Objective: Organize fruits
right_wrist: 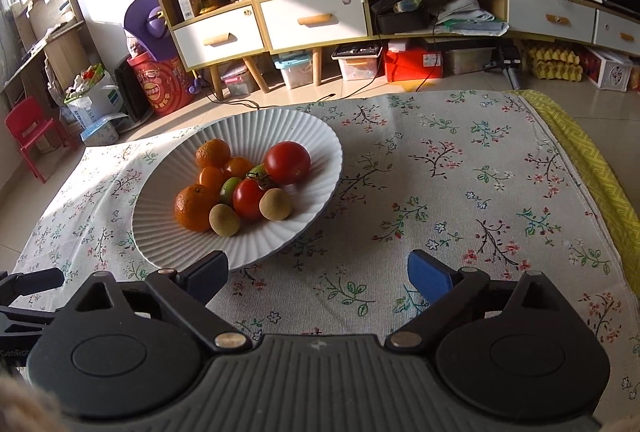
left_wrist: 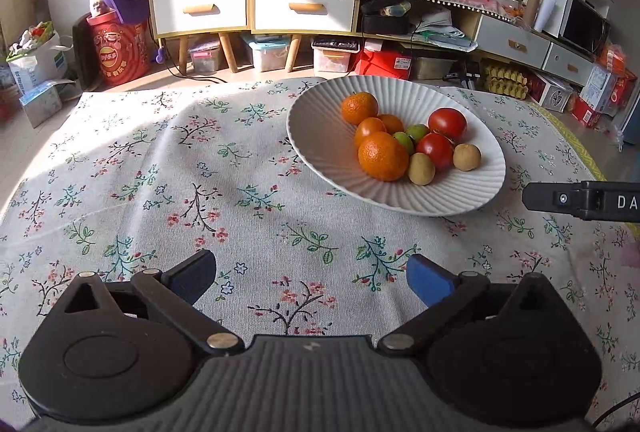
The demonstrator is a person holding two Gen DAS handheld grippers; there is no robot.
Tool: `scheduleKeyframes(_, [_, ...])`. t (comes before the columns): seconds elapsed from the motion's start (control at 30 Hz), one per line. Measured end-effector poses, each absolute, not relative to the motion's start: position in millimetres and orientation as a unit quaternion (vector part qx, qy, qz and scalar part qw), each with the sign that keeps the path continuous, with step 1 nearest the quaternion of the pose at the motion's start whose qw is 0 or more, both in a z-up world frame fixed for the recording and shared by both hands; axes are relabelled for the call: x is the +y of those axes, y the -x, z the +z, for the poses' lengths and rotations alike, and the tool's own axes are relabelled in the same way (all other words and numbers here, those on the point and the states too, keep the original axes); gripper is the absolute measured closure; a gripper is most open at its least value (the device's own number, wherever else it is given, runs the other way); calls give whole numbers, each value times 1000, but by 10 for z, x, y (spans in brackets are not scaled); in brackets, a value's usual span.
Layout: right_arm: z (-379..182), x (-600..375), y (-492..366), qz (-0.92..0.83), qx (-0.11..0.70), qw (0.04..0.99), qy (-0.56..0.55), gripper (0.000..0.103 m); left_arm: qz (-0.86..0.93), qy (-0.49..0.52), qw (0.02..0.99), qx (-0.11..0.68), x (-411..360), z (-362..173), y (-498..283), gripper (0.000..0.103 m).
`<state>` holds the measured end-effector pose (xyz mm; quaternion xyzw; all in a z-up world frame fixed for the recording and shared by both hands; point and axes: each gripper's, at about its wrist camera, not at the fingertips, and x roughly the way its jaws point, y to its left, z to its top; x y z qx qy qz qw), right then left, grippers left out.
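A white ribbed plate on the floral tablecloth holds several oranges, two red tomatoes, two small green fruits and two brownish round fruits. My left gripper is open and empty, over bare cloth in front and left of the plate. My right gripper is open and empty, its left finger just in front of the plate's near rim. A finger of the right gripper shows at the right edge of the left wrist view.
The table carries a floral cloth with a yellow-green border at the right. Beyond the far edge are the floor, white-drawer cabinets, storage boxes and a red chair.
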<state>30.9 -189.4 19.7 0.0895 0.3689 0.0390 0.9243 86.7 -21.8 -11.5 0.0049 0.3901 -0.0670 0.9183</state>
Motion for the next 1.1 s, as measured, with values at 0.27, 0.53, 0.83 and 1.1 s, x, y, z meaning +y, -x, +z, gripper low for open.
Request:
scheduleKeyframes(0.27, [171, -1785, -101, 35, 377, 923, -75, 5, -55, 2, 915, 400, -188, -103, -616, 0])
scheduleKeyframes(0.53, [217, -1690, 110, 24, 378, 923, -72, 4, -42, 15, 914, 404, -217, -21, -420, 0])
scheduleKeyframes(0.83, [291, -1474, 163, 18, 361, 932, -25, 2, -12, 0, 921, 390, -288, 59, -345, 0])
scheduleKeyframes(1.1, [241, -1450, 129, 3, 368, 930, -15, 1, 25, -9, 924, 382, -222, 54, -382, 0])
